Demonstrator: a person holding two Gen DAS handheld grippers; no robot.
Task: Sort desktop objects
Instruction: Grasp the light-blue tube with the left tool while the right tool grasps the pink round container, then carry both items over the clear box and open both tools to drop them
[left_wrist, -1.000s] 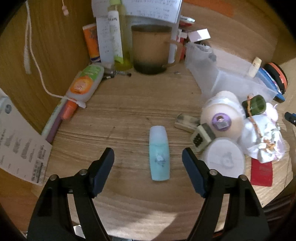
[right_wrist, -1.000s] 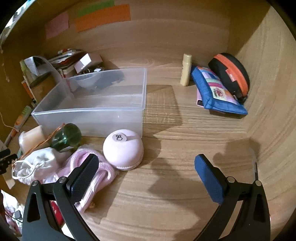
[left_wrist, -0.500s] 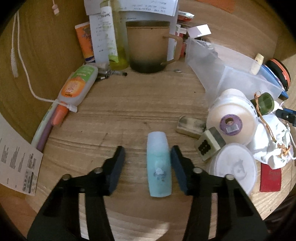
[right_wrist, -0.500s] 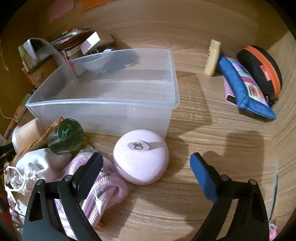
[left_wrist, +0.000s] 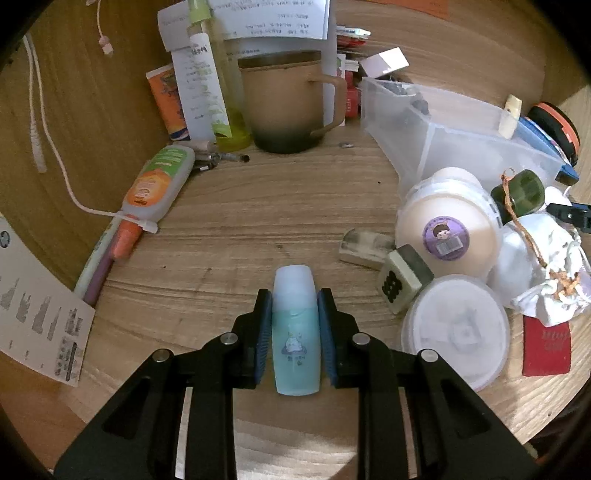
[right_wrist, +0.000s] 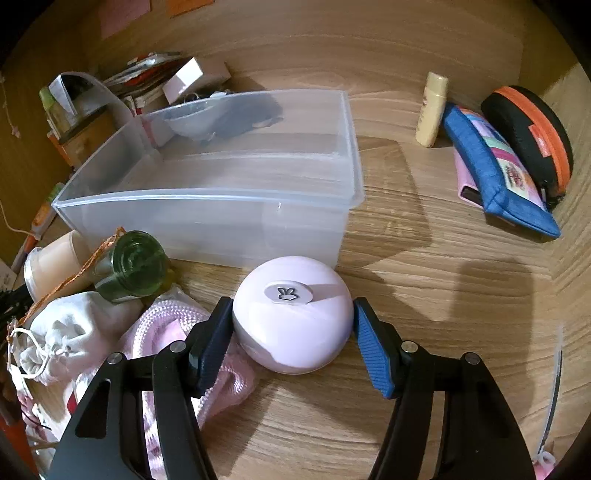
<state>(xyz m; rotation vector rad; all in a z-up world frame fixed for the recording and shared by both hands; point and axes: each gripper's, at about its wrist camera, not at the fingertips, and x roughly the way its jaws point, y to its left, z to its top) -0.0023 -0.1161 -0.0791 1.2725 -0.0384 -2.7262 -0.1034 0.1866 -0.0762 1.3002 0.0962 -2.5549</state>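
My left gripper (left_wrist: 294, 306) is shut on a small teal bottle (left_wrist: 295, 339) with a pale cap, which lies on the wooden desk. My right gripper (right_wrist: 293, 317) straddles a round pink case (right_wrist: 291, 314) with a rabbit sticker; both blue pads sit at its sides, the jaws closing around it, contact unclear. A clear plastic bin (right_wrist: 207, 206) stands just behind the pink case and also shows in the left wrist view (left_wrist: 454, 136).
Left wrist view: brown mug (left_wrist: 288, 103), orange-green tube (left_wrist: 155, 184), round lidded tubs (left_wrist: 443, 236), mahjong tile (left_wrist: 402, 277), white pouch (left_wrist: 543, 266). Right wrist view: green jar (right_wrist: 129, 266), pink cord (right_wrist: 166, 332), blue pouch (right_wrist: 495, 173), black-orange case (right_wrist: 532, 129), lip balm (right_wrist: 430, 107).
My left gripper advanced and closed on the teal bottle. My right gripper moved forward to the pink case and its jaws narrowed around it.
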